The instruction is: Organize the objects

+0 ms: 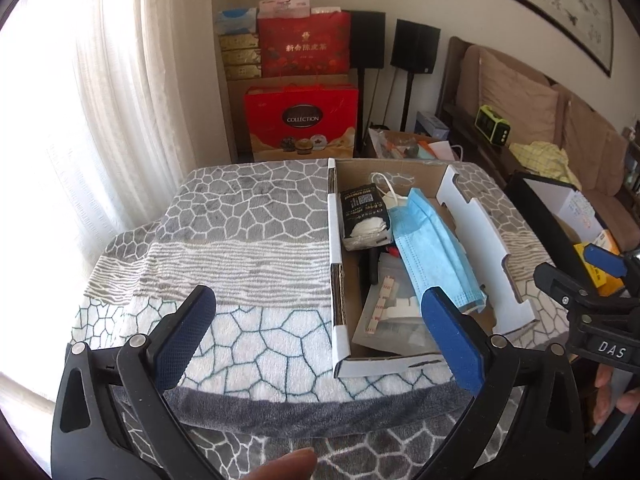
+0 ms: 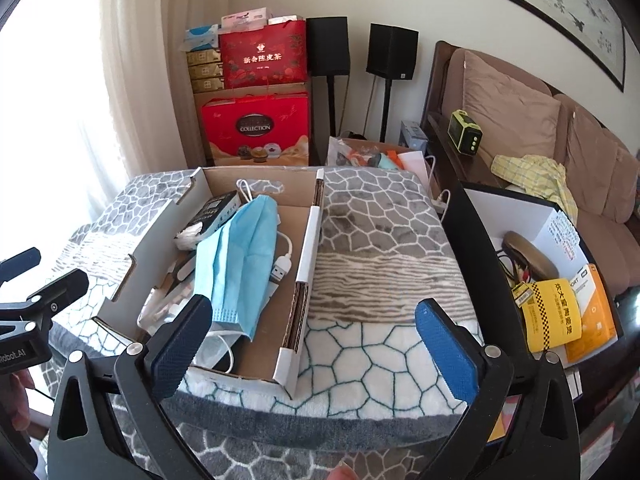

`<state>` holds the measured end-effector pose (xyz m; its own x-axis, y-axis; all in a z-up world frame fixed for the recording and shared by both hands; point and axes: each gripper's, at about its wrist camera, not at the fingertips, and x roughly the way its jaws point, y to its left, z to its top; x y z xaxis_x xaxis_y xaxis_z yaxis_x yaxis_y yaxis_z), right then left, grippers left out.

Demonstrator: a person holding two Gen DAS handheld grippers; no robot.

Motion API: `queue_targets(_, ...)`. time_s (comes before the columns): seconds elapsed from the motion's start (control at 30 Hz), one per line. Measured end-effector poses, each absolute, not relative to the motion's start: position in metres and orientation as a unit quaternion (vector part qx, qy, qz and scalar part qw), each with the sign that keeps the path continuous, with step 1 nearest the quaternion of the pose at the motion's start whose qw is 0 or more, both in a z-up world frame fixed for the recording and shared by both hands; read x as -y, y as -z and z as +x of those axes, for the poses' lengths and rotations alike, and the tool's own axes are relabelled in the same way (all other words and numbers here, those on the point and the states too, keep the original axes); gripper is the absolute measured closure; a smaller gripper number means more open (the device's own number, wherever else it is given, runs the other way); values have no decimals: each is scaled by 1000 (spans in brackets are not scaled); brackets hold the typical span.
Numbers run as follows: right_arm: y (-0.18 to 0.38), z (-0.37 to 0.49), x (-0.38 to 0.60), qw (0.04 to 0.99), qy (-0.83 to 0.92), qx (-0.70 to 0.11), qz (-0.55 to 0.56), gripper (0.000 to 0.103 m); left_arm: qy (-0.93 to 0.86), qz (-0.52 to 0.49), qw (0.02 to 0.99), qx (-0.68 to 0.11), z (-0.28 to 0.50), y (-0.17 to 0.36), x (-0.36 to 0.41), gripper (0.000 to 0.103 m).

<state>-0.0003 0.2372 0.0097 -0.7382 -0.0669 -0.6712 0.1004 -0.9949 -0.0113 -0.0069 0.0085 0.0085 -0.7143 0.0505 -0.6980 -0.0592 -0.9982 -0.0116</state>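
A shallow cardboard box [image 1: 335, 240] [image 2: 306, 248] lies on a grey patterned blanket [image 1: 240, 232] [image 2: 380, 240]. In it are a blue face mask [image 1: 432, 248] [image 2: 240, 256], a black packet of white masks [image 1: 364, 216] [image 2: 208, 216], a white USB cable [image 2: 282, 266] and small sticker strips [image 1: 380, 304]. My left gripper [image 1: 316, 336] is open and empty, held above the blanket at the box's near end. My right gripper [image 2: 312, 340] is open and empty, over the box's near right corner. The right gripper also shows at the right edge of the left wrist view [image 1: 592, 276].
A black bin [image 2: 560, 280] to the right of the blanket holds a yellow packet [image 2: 554, 312], an orange box and cables. Red gift boxes [image 1: 300, 120] and two speakers on stands [image 1: 414, 48] stand behind. A brown sofa [image 2: 540, 128] is at the right.
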Motion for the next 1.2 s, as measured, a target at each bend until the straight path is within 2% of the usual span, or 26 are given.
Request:
queue_targets(0.43, 0, 33, -231, 34, 936, -20, 350, 1, -921, -389, 8, 2, 21, 9, -3, 0)
queue_targets(1.2, -7, 47, -232, 37, 940, -4, 339, 1, -923, -385, 7, 16, 34, 0, 3, 0)
